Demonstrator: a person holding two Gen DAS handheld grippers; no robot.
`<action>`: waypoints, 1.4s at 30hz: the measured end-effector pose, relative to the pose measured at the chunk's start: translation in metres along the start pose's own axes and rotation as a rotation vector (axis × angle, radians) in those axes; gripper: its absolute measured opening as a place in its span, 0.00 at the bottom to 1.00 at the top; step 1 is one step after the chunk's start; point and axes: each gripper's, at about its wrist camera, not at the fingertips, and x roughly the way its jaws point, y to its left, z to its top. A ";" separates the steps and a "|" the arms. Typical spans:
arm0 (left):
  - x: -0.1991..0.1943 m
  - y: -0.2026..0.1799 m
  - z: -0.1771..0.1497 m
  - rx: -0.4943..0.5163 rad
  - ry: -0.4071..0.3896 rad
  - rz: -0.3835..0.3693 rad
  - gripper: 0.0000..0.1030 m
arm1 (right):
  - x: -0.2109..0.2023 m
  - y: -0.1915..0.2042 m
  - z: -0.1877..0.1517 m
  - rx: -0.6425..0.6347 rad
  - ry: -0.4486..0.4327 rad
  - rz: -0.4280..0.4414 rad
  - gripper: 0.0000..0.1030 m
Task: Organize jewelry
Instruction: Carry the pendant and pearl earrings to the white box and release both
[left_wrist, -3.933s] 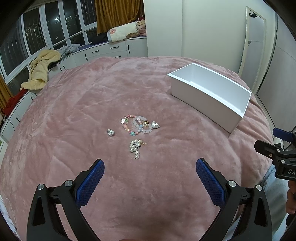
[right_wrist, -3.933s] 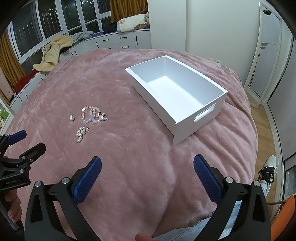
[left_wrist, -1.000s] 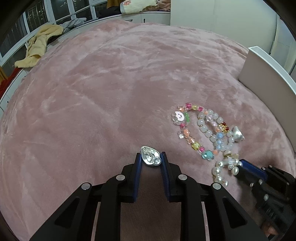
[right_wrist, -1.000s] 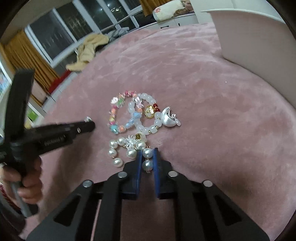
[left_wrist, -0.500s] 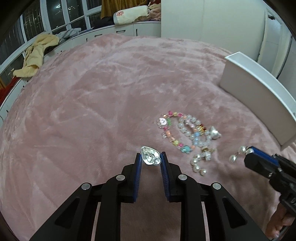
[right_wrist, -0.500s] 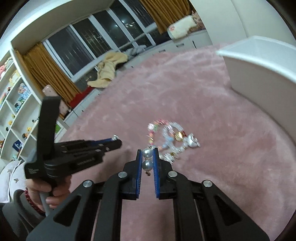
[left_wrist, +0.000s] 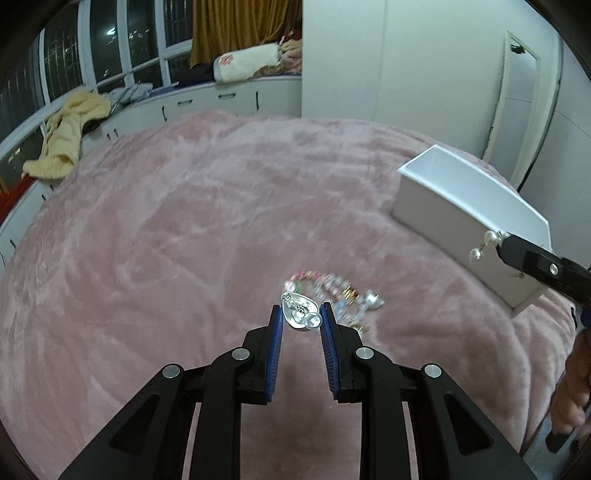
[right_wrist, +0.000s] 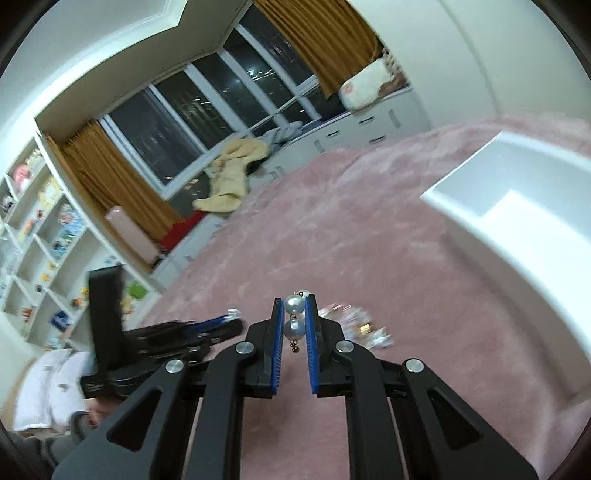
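Both tools raised over the pink bed, each pinching a piece of jewelry.

The left tool is closed on a silver heart-shaped charm between its blue pads, held above the pink blanket. Just ahead of its tips and a little to the right, the beaded bracelets lie in a blurred heap on the blanket. The right tool is clamped on a pearl earring, two pearls stacked between its pads. The white box stands ahead of it to the right, open side up.
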 end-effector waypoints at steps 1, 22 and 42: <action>-0.004 -0.004 0.004 0.009 -0.009 0.000 0.25 | -0.005 0.000 0.006 -0.013 -0.008 -0.019 0.12; 0.014 -0.151 0.106 0.164 -0.046 -0.157 0.25 | -0.087 -0.108 0.052 0.036 -0.101 -0.270 0.12; 0.182 -0.279 0.154 0.241 0.159 -0.186 0.25 | -0.054 -0.183 0.030 0.084 -0.097 -0.503 0.11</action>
